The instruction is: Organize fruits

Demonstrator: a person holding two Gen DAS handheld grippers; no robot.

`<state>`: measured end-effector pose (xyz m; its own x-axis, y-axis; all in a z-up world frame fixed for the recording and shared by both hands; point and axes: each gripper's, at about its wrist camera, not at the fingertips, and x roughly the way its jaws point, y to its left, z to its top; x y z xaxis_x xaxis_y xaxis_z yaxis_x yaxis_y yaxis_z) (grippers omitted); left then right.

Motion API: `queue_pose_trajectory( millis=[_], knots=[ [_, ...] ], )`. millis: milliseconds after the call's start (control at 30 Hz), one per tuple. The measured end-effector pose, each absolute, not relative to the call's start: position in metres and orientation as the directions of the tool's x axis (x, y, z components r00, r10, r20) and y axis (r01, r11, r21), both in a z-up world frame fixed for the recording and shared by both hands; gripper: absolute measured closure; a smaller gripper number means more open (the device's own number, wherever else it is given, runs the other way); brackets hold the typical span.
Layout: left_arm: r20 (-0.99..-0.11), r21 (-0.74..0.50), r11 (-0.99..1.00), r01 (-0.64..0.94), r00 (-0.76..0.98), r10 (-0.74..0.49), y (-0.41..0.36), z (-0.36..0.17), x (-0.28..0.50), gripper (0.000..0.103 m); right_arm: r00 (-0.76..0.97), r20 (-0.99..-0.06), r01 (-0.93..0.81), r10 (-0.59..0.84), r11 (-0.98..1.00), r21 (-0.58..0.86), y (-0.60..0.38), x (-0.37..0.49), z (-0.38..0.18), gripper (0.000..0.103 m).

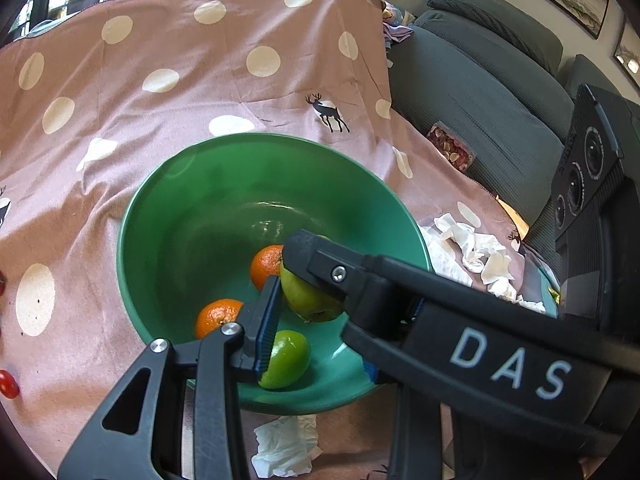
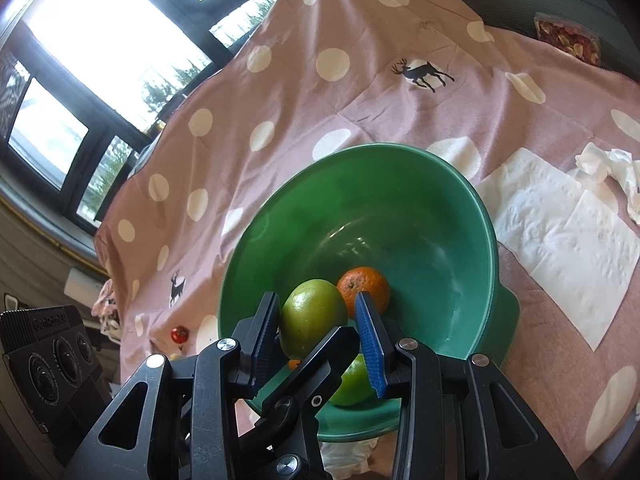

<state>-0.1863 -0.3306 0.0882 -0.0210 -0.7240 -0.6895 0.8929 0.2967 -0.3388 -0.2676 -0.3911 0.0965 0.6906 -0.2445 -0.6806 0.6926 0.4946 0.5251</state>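
Note:
A green bowl (image 1: 192, 208) (image 2: 440, 216) sits on a pink dotted cloth. It holds two oranges (image 1: 266, 266) (image 1: 216, 316), a yellow-green apple (image 1: 308, 300) (image 2: 312, 314) and a bright green fruit (image 1: 290, 358) (image 2: 354, 384). Both grippers reach over the bowl's near rim. My right gripper (image 2: 320, 322) is open with its pads either side of the apple, and its arm crosses the left wrist view. My left gripper (image 1: 308, 340) is open over the fruit; only its left finger (image 1: 266, 328) shows clearly.
Cherry tomatoes (image 1: 8, 384) (image 2: 179, 334) lie on the cloth left of the bowl. Flat and crumpled tissues (image 2: 560, 240) (image 1: 476, 256) lie to the right, and one (image 1: 284, 446) lies in front. A grey sofa (image 1: 500, 92) with a snack packet (image 1: 450, 146) stands behind.

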Motion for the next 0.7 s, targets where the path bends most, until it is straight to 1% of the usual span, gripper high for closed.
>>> queue_pose_trajectory(
  millis=[700],
  knots=[
    [-0.700, -0.356, 0.297, 0.886, -0.042, -0.713, -0.3323, 0.0829, -0.1835, 0.069, 0.668, -0.703, 0.713, -0.245, 0.479, 0.512, -0.3932, -0.2650, 0.0922, 0.062]
  ],
)
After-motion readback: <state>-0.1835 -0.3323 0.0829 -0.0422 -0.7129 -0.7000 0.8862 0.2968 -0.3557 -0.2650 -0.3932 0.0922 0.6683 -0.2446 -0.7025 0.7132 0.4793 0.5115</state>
